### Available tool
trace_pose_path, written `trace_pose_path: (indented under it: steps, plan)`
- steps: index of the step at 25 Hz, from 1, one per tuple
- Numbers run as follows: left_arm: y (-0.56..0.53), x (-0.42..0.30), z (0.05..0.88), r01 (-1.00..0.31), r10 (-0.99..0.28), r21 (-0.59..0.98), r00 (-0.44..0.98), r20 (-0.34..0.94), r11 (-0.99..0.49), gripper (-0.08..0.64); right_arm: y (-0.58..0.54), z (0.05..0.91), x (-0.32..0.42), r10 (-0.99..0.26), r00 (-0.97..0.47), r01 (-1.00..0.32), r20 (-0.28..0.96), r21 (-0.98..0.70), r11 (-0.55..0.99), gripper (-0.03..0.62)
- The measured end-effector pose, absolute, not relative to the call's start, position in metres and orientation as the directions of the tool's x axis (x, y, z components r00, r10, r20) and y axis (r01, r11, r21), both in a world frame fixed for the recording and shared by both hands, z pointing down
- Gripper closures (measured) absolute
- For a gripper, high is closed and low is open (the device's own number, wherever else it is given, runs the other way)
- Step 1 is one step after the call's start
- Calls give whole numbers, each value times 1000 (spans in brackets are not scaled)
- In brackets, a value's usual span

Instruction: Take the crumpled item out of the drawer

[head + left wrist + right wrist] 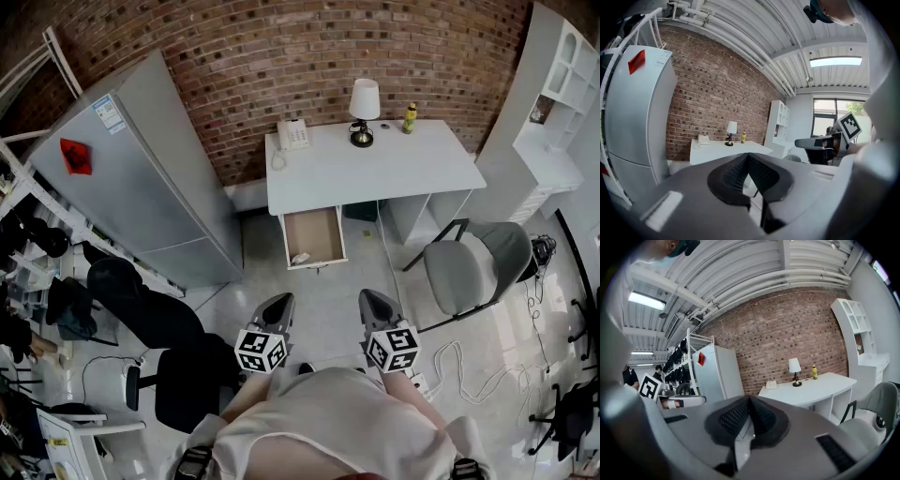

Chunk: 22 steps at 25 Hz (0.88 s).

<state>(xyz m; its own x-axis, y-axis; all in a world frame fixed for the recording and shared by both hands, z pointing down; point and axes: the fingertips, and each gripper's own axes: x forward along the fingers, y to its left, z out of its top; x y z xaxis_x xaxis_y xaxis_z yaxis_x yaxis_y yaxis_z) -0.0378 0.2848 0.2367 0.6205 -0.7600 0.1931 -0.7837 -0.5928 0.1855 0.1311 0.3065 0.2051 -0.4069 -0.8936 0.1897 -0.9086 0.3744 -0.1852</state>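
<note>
The white desk (375, 173) stands against the brick wall, and its wooden drawer (314, 236) is pulled out toward me. A small pale crumpled item (300, 257) lies near the drawer's front left corner. My left gripper (278, 309) and right gripper (377, 305) hang side by side over the floor, well short of the drawer. Both are shut with nothing between the jaws. In the left gripper view the left gripper (747, 157) points at the desk (726, 150). From the right gripper view the shut right gripper (750, 401) faces the desk (811, 390) too.
A grey fridge (141, 178) stands left of the desk. On the desk are a phone (292, 134), a lamp (364, 111) and a yellow bottle (410, 117). A grey chair (473, 267) sits right of the drawer, white shelves (562, 103) at far right, a black chair (183, 375) lower left.
</note>
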Motion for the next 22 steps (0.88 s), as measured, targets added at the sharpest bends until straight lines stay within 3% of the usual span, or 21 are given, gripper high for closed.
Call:
trace_pose_path:
  steps: [22]
  plan:
    - [290,-68,235,-772,-759,203,632,155,-602,551,304,205,95,-903,-392,-915,176,-176,363,581]
